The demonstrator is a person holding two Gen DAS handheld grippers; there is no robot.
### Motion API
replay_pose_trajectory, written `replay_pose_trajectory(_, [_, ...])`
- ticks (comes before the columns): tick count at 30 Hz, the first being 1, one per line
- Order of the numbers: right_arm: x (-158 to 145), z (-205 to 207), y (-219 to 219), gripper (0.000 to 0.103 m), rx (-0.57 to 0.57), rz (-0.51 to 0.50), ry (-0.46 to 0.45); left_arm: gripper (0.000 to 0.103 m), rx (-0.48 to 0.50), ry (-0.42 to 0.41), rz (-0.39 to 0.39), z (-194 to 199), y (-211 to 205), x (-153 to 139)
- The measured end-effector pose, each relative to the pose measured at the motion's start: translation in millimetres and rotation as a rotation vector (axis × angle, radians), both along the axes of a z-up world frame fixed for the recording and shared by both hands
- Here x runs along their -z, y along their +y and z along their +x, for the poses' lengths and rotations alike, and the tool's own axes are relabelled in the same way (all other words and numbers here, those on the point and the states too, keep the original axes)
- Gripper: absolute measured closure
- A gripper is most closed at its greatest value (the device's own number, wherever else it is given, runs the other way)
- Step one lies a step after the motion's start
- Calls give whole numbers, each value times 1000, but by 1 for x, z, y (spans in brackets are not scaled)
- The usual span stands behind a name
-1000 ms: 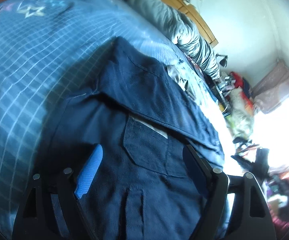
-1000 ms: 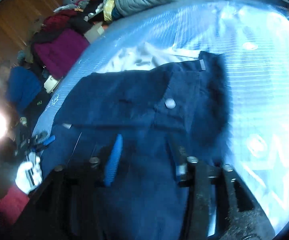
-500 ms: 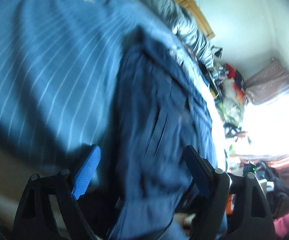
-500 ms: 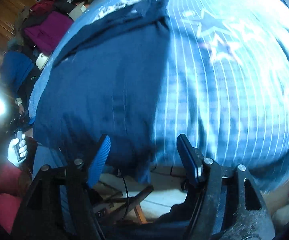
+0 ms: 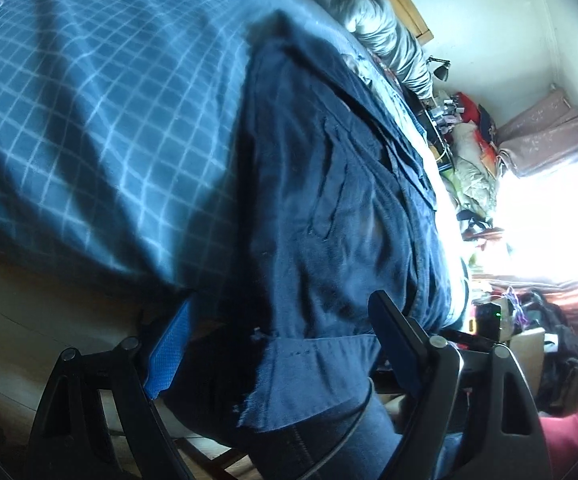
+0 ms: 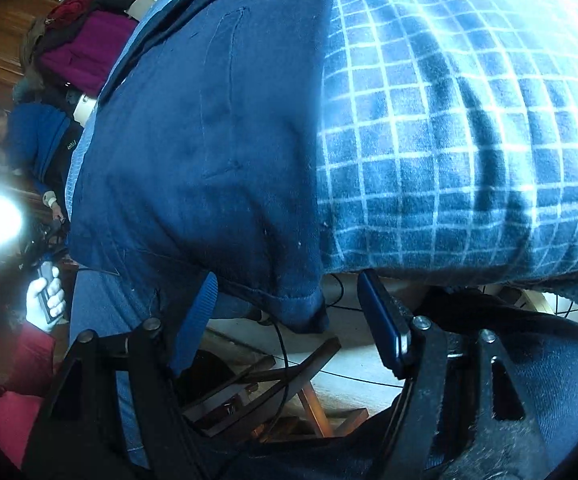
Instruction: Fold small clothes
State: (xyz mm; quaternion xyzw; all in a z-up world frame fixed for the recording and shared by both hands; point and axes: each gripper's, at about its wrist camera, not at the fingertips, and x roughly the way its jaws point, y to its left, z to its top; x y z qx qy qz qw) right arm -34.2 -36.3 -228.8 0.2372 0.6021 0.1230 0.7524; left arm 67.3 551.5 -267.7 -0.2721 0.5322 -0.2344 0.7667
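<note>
Dark navy denim garment (image 5: 341,208) lies on the blue checked bedspread (image 5: 101,128), hem overhanging the bed edge between the spread-apart, empty jaws of left gripper (image 5: 277,344) and right gripper (image 6: 289,312); risk: uneven hem grabs skew the fold.

A dark navy garment (image 5: 337,200) with stitched pockets lies folded on the blue checked bed — filling the frame's centre, its hem (image 6: 301,308) drooping over the bed's near edge, lower centre.
</note>
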Motion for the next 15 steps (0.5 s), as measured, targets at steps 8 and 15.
replay_pose_trajectory(8, [3, -5, 9, 30, -22, -2, -4, 17, 18, 47, 52, -13, 9, 16])
replay_pose_trajectory(15, [9, 0, 12, 28, -61, 7, 27, 27, 13, 36, 54, -18, 11, 22])
